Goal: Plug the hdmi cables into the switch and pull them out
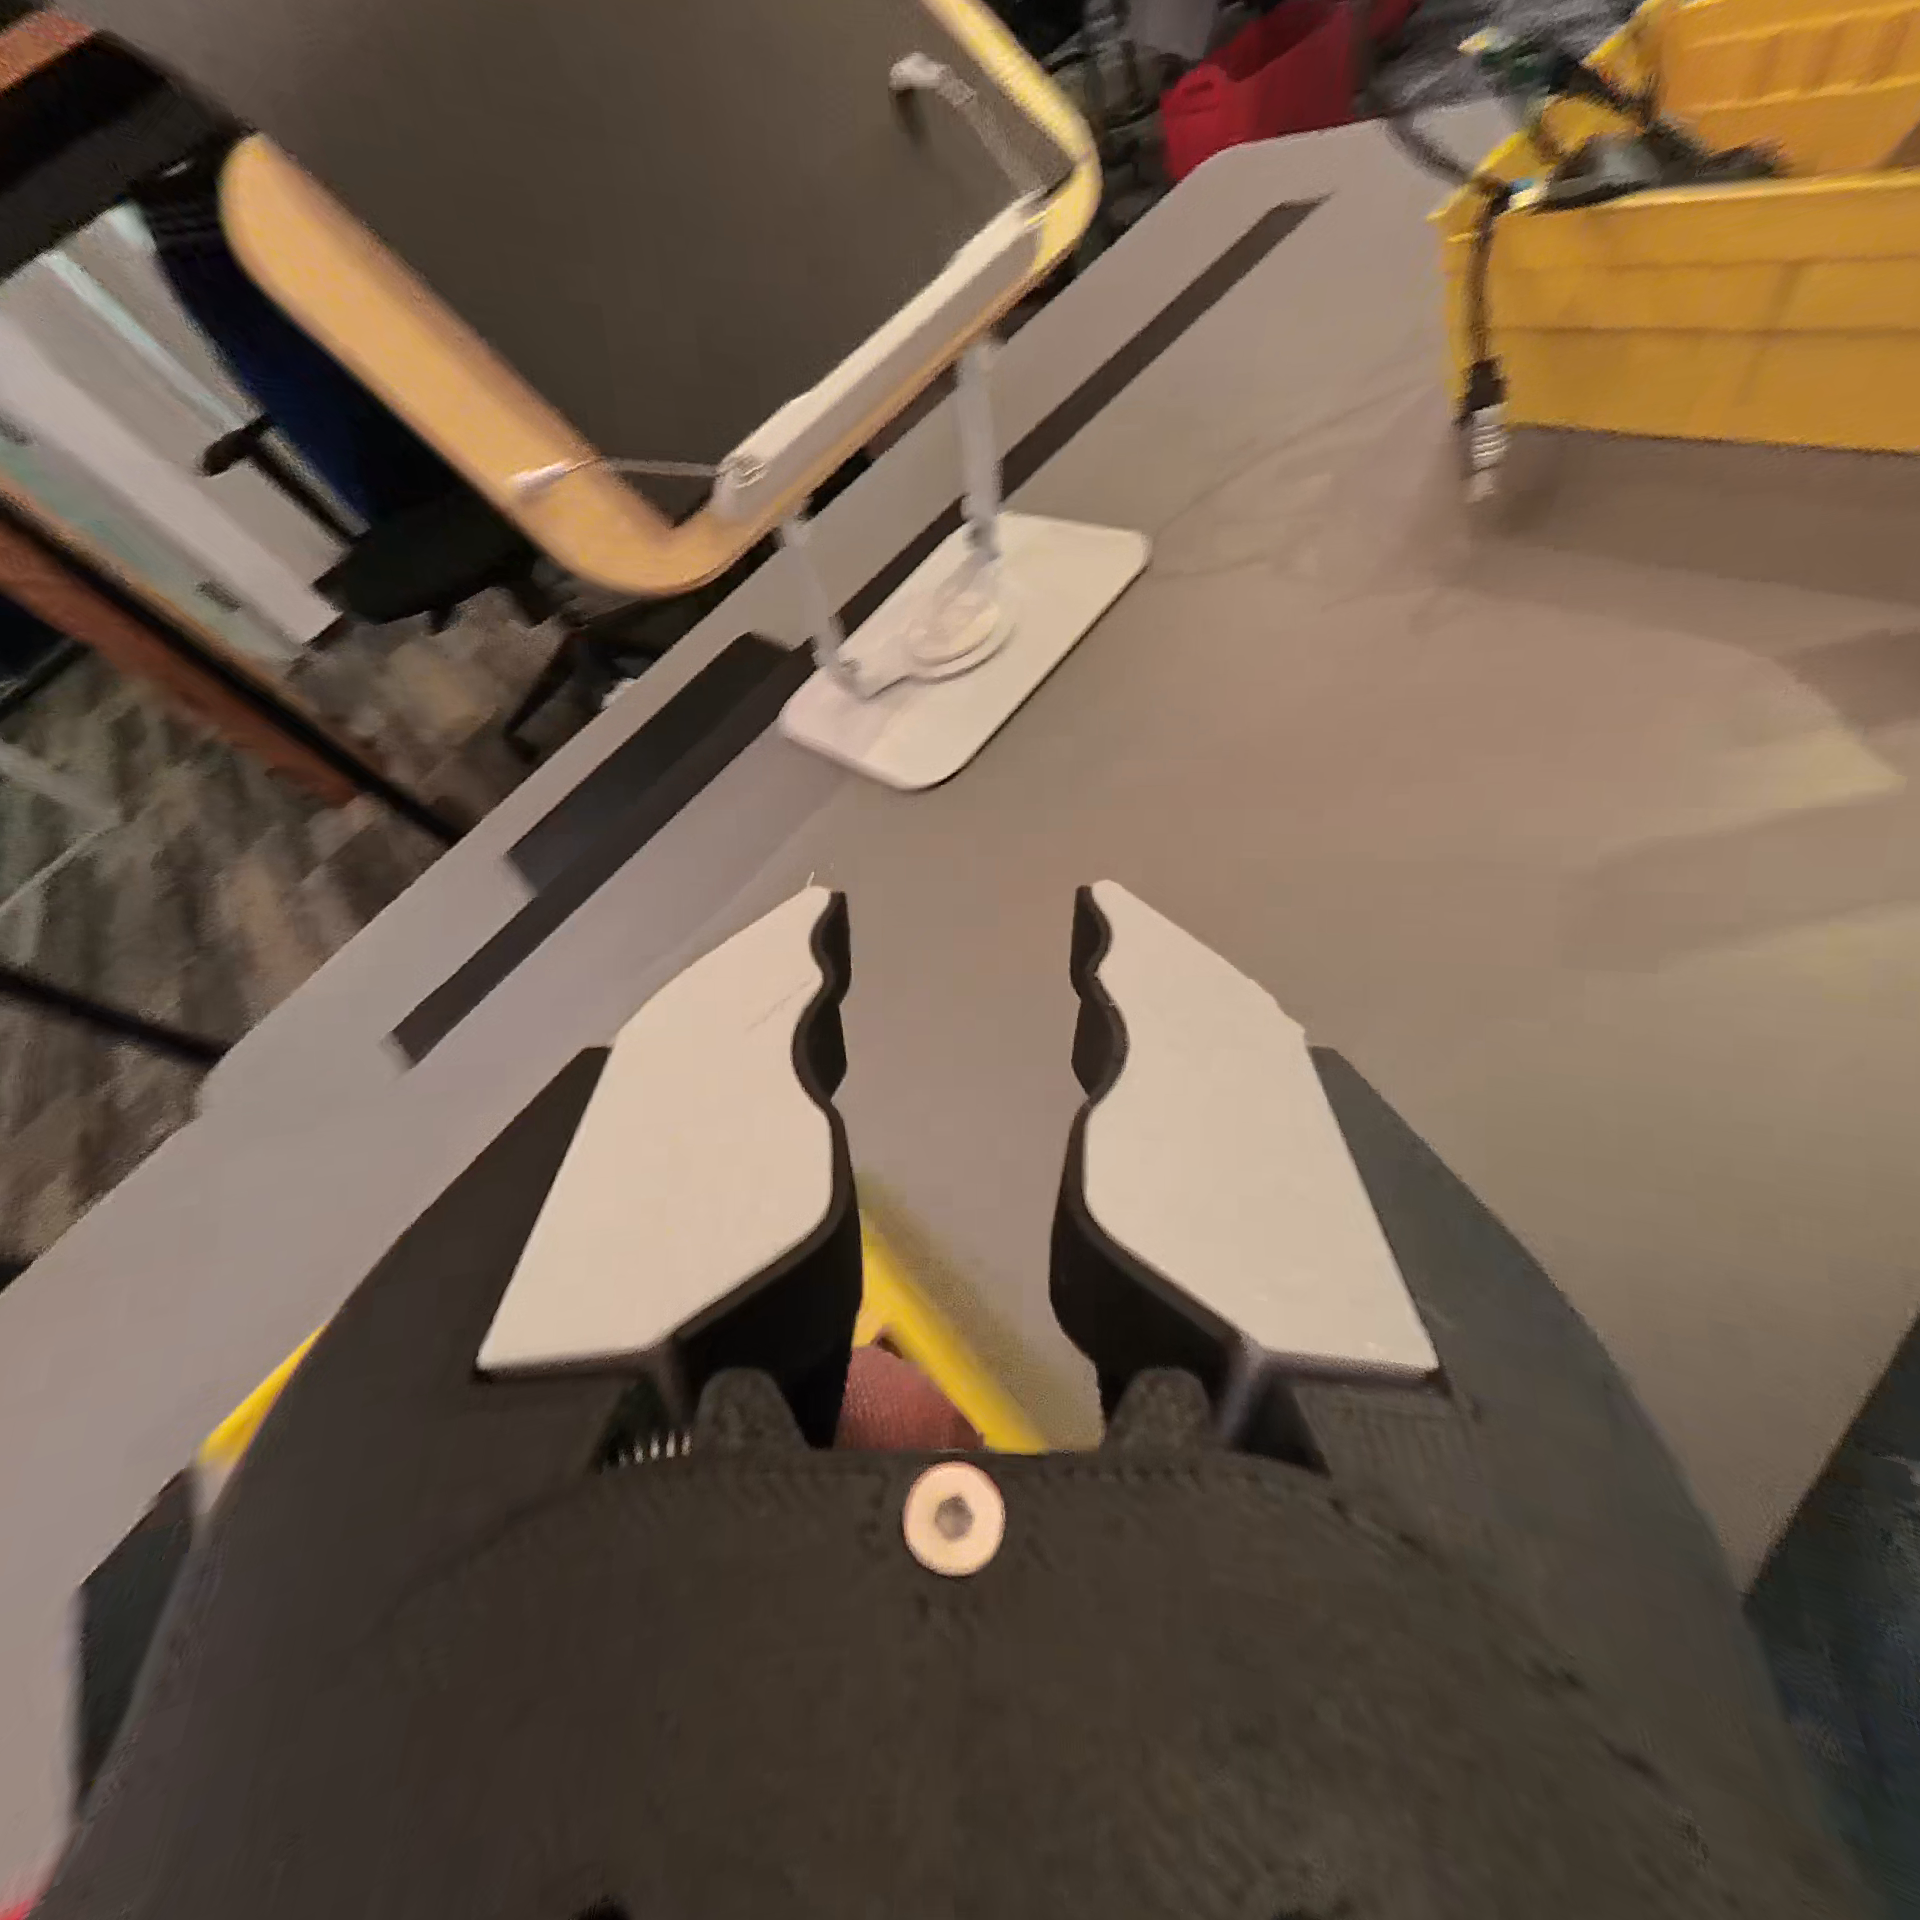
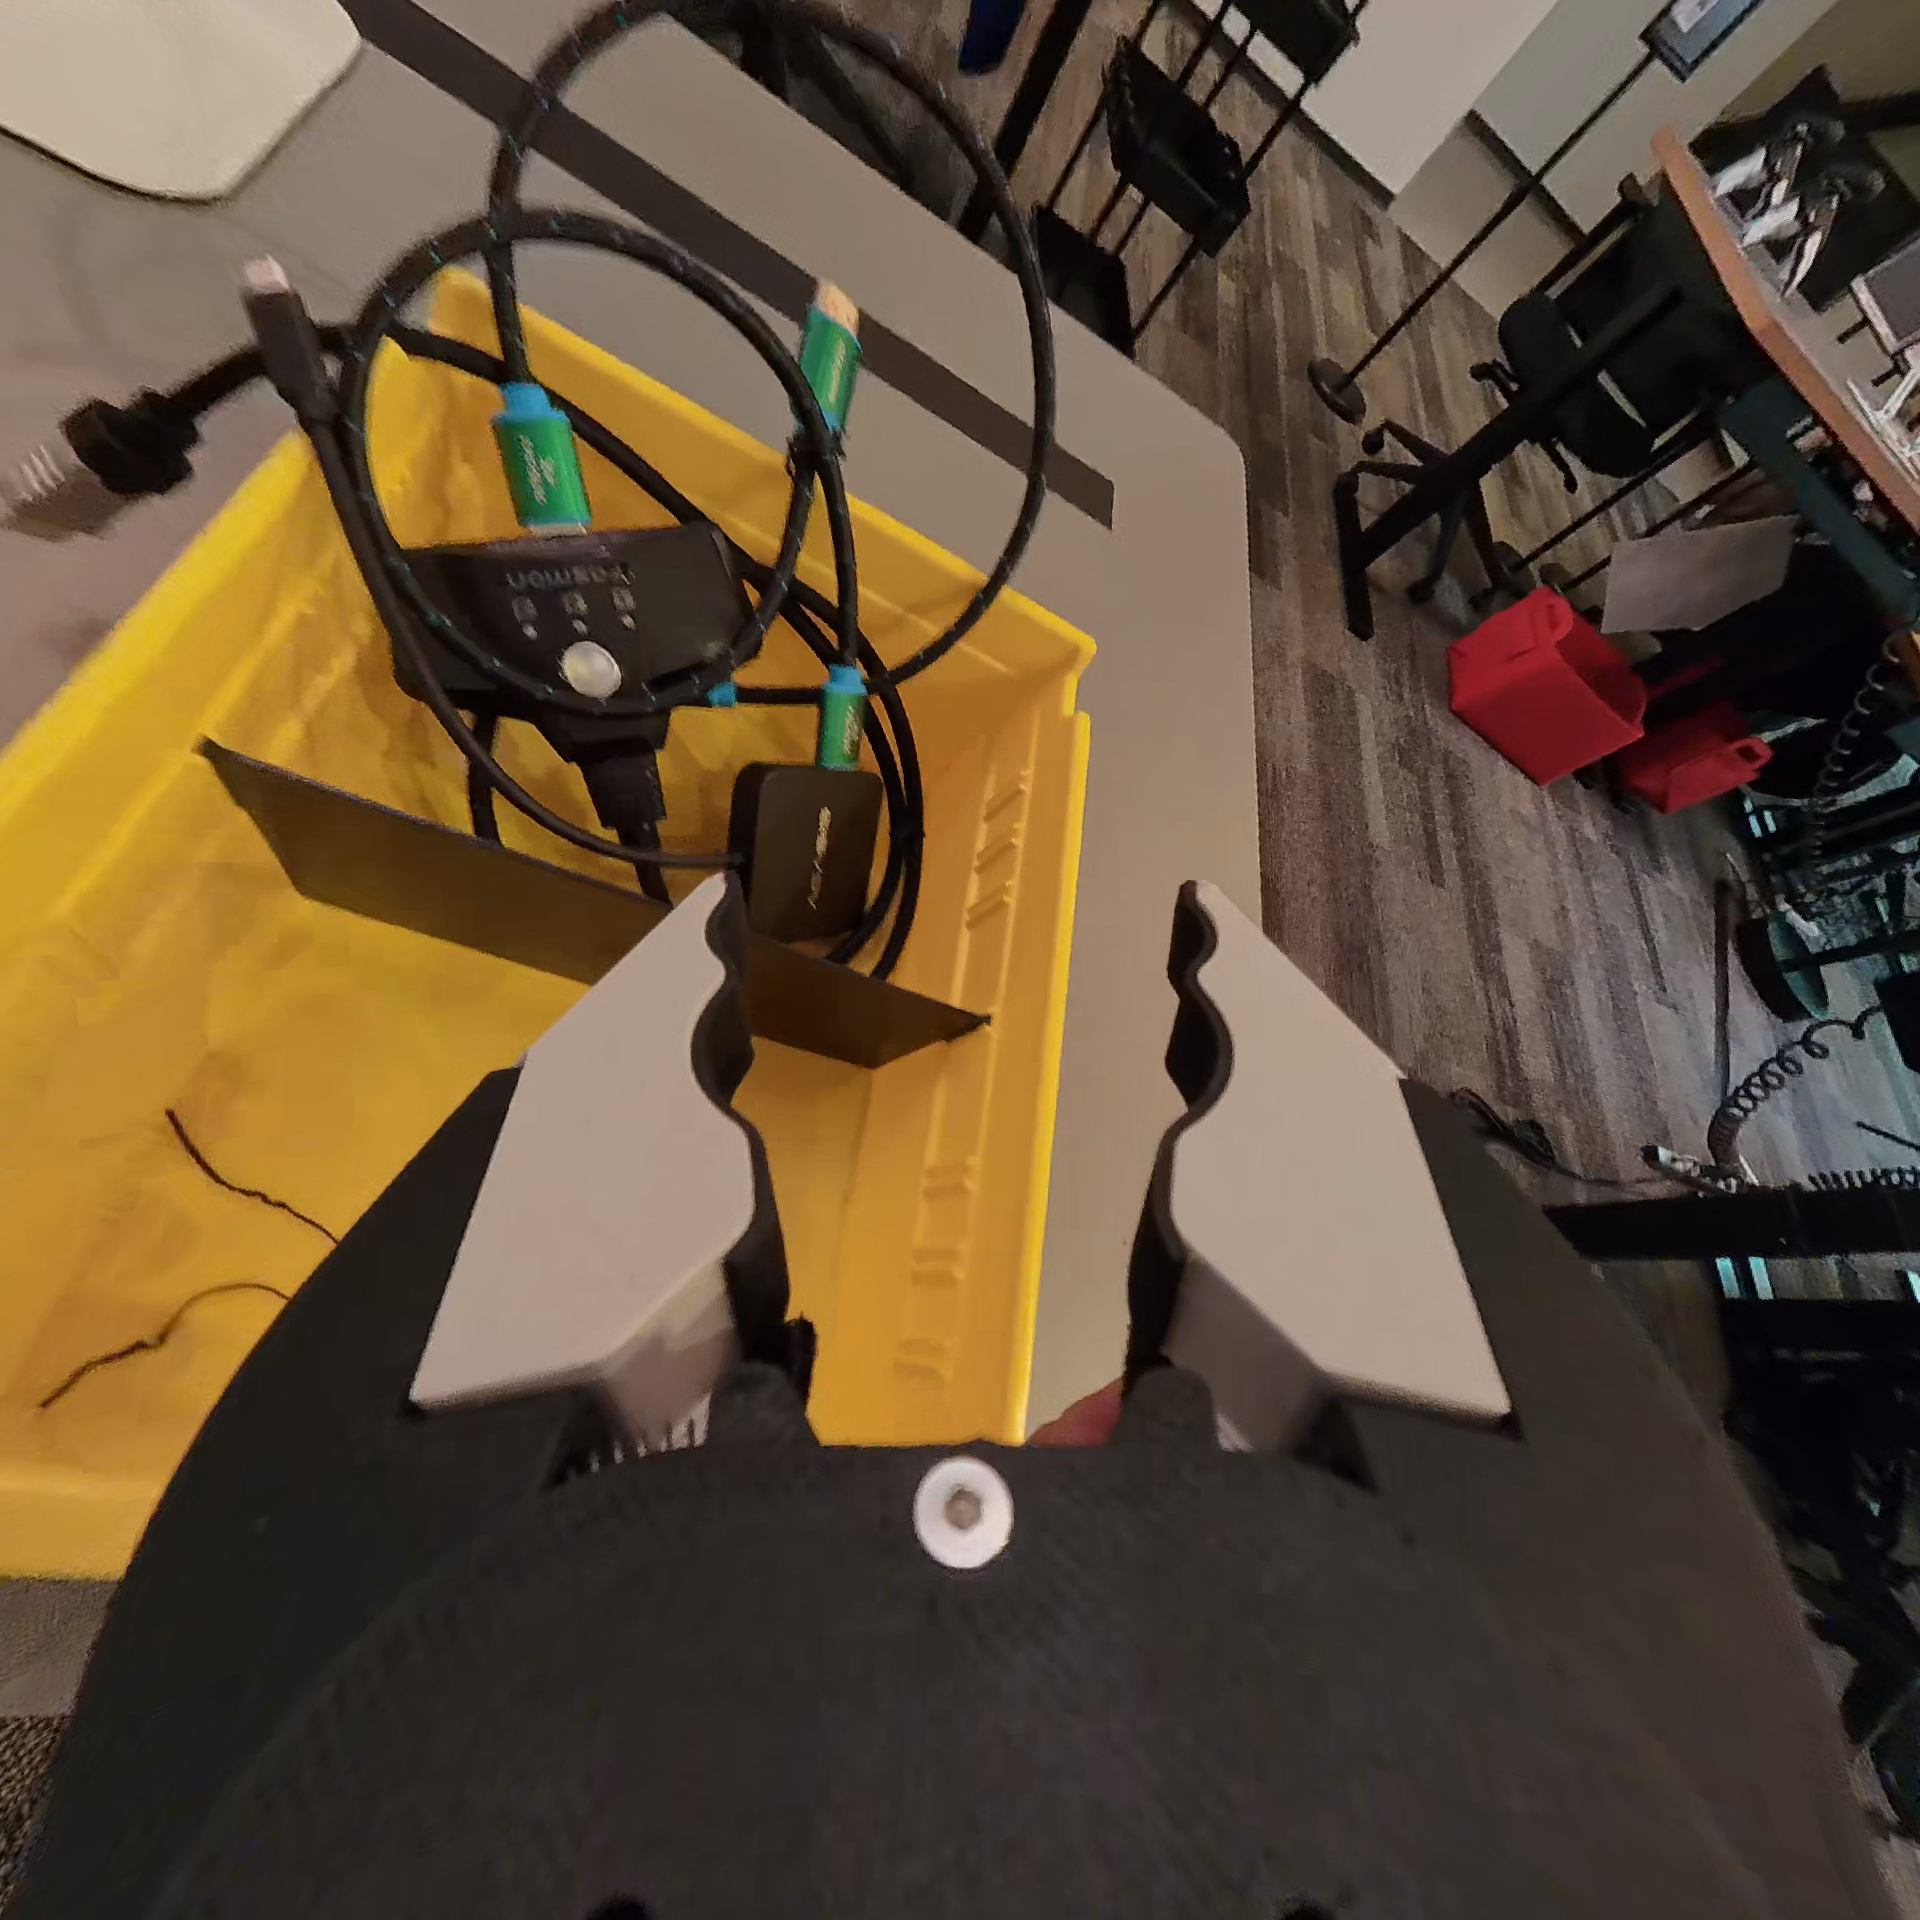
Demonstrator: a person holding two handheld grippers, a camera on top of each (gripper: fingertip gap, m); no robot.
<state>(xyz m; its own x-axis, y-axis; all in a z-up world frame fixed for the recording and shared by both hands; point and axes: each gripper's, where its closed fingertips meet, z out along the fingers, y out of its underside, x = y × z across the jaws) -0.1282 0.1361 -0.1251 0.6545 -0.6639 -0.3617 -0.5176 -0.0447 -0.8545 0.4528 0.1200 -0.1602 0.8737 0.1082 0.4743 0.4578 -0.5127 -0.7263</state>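
While L gripper [image 1: 959,904] gapes, R gripper [image 2: 951,904] overhangs bin [image 2: 125,935].

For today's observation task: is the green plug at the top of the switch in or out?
In. The green plug meets the switch edge, its metal tip hidden.

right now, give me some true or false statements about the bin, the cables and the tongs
1. The switch lies inside the yellow bin. True.
2. The right tongs are shut on a green plug. False: they are open and hold nothing.
3. A green plug sits at the switch's far edge. True.
4. The left tongs hold a cable. False: they are open over bare table.
5. A black divider stands across the bin. True.
6. The bin is red. False: it is yellow.
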